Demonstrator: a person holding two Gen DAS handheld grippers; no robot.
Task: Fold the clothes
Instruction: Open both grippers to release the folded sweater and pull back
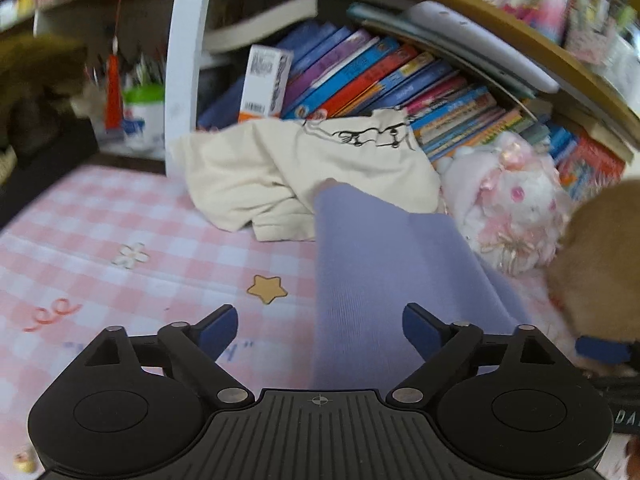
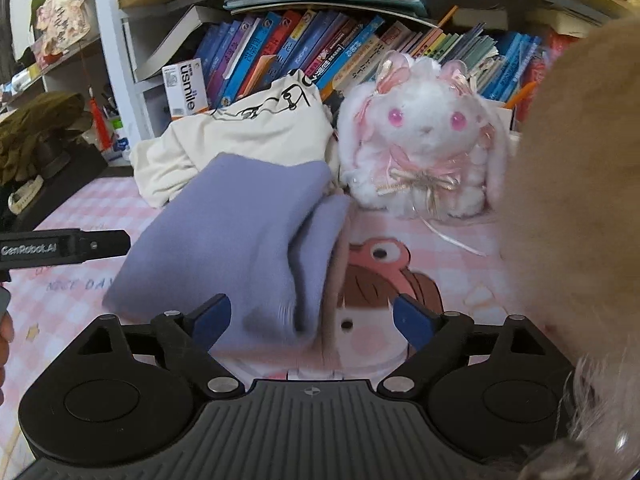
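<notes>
A folded lavender garment [image 1: 380, 264] [image 2: 240, 240] lies on the pink checked mat [image 1: 120, 216] [image 2: 460, 264]. My left gripper [image 1: 320, 330] stands open, the garment's near end lying between its blue pads untouched. My right gripper [image 2: 312, 318] is open too, and the garment's thick folded edge reaches in by its left pad without being pinched. Behind it a crumpled cream garment [image 1: 288, 172] [image 2: 240, 136] with black line print rests against the books. The left gripper's side also shows in the right wrist view, as a black bar [image 2: 64, 246] at the far left.
A white and pink plush bunny [image 1: 516, 208] [image 2: 424, 148] sits at the back right of the mat. A tan furry thing [image 1: 600, 256] [image 2: 580, 200] fills the right edge. Rows of books [image 1: 380, 76] [image 2: 320, 48] and a white shelf post [image 1: 180, 60] close off the back.
</notes>
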